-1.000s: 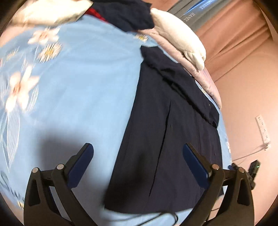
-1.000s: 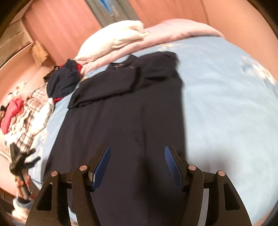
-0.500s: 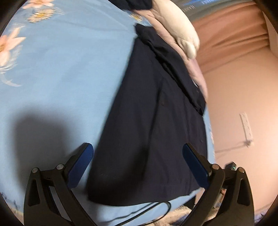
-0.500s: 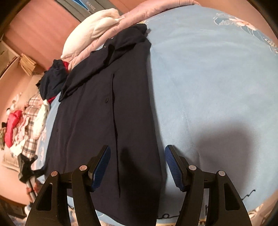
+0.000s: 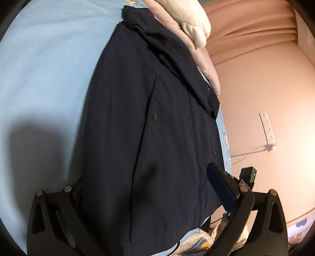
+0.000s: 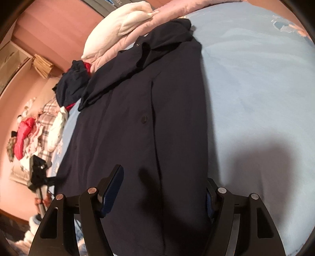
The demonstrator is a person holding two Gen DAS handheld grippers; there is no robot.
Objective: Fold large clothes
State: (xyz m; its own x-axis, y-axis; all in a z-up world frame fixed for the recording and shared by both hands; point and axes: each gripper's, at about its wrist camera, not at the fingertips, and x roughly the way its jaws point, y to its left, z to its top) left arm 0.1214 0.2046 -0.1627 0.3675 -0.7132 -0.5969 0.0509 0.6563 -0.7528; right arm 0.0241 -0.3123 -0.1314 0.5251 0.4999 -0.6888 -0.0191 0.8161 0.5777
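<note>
Blue bedsheet (image 5: 45, 65) is carrying the navy shirt (image 5: 149, 126), lying flat w/ sleeves folded in. Left gripper (image 5: 149, 189) & right gripper (image 6: 163, 189) are hovering spread over its hem. Soft, limp fabric prob; pinch hem corners.

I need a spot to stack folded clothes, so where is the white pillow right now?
The white pillow lies at the head of the bed on the pink quilt, just beyond the navy shirt collar; upper left in the right wrist view, top centre in the left.
</note>
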